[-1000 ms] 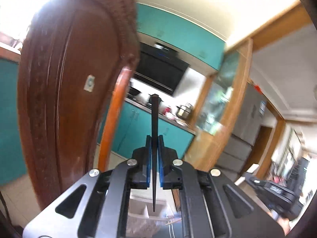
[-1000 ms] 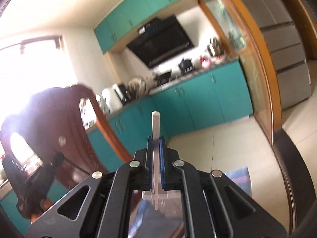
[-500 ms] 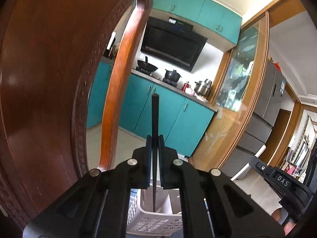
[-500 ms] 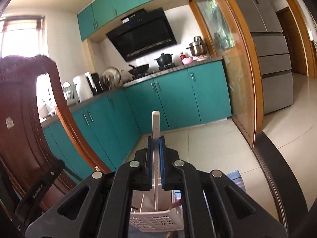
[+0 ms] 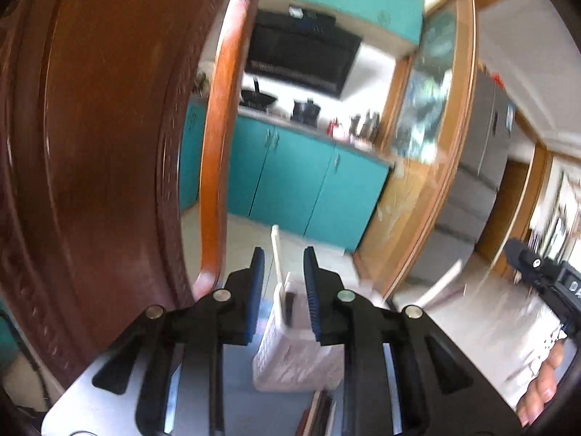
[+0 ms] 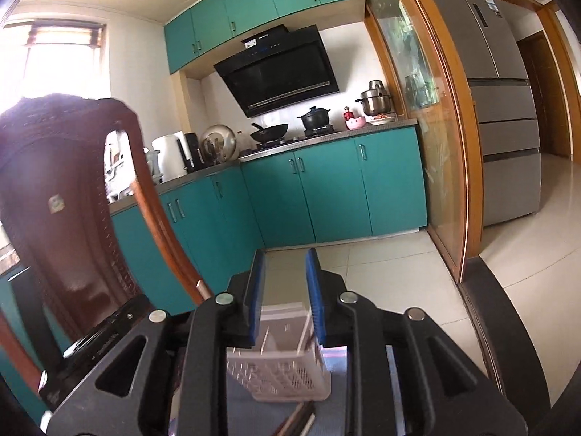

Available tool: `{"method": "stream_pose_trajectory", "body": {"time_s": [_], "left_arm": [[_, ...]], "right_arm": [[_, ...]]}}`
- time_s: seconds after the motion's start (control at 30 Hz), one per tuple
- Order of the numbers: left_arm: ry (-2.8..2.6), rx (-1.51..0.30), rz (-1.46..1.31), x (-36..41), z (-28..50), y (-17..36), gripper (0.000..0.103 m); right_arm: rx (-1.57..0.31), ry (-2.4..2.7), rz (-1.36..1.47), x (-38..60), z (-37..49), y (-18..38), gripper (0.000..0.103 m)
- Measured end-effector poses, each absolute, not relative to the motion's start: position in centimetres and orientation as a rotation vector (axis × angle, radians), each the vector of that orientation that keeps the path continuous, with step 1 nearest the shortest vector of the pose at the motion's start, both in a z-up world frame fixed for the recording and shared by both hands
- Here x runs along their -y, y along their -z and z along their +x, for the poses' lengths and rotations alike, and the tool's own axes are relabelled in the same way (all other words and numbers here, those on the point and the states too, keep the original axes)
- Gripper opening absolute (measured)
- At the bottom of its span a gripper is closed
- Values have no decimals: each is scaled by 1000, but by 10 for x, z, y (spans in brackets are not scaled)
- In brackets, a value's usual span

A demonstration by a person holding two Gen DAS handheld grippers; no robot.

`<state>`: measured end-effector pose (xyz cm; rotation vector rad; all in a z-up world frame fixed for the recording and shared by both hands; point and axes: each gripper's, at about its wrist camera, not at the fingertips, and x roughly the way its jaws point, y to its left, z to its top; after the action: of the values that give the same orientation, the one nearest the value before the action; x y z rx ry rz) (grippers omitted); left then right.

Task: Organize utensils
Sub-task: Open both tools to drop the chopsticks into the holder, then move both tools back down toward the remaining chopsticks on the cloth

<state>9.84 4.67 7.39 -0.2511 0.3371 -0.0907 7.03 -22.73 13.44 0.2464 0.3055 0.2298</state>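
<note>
Release step. The left gripper (image 5: 279,272) and right gripper (image 6: 285,276) have just been opening; both jaws stand apart, empty, above the white utensil basket (image 6: 279,374), which holds a white utensil (image 5: 276,254). Next: fetch the chopsticks (image 6: 296,419) lying before it.

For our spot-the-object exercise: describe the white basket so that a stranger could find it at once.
Start at the big carved wooden chair back, then look right and down to the blue surface before it. There stands the white basket, a lattice-walled plastic holder with utensil handles sticking up, seen between the open left gripper.
</note>
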Motion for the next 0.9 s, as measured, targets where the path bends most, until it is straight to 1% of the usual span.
{"method": "stream_pose_trajectory", "body": {"time_s": [0.07, 0.13, 0.17, 0.2, 0.27, 0.37, 0.43, 0.5, 0.57, 0.67, 0.77, 0.8, 0.83, 0.9], "left_arm": [[86, -387, -194, -40, 96, -64, 23], [86, -451, -133, -33, 95, -50, 23], [88, -474, -117, -30, 96, -45, 23], [90, -501, -100, -27, 97, -39, 26], [94, -572, -72, -21, 101, -25, 29], [85, -641, -69, -21, 108, -10, 29], [85, -666, -80, -23, 112, -7, 31], [84, -675, -88, -25, 116, -6, 32], [79, -677, -80, -27, 114, -3, 33], [75, -683, -73, -26, 116, -2, 39], [72, -704, -67, -25, 116, 2, 39], [75, -712, -68, -25, 117, 3, 39], [82, -725, -70, -25, 118, 4, 39], [107, -766, -83, -25, 120, 10, 39]], "right_arm": [[-370, -252, 228, 226, 67, -111, 23], [-535, -251, 229, 221, 80, -77, 23], [-651, -259, 235, 217, 91, -56, 23], [-787, -266, 240, 211, 106, -30, 23], [-985, -245, 206, 199, 125, 11, 23], [-1136, -225, 178, 186, 138, 48, 23], [-1193, -244, 177, 178, 141, 63, 23], [-1211, -246, 139, 168, 142, 71, 23], [-1194, -243, 108, 161, 140, 71, 23], [-1176, -244, 82, 154, 139, 71, 23], [-1156, -240, 17, 144, 138, 74, 23], [-1153, -243, 9, 142, 137, 74, 16], [-1158, -253, 13, 142, 137, 74, 13], [-1169, -265, 15, 146, 137, 73, 11]]}}
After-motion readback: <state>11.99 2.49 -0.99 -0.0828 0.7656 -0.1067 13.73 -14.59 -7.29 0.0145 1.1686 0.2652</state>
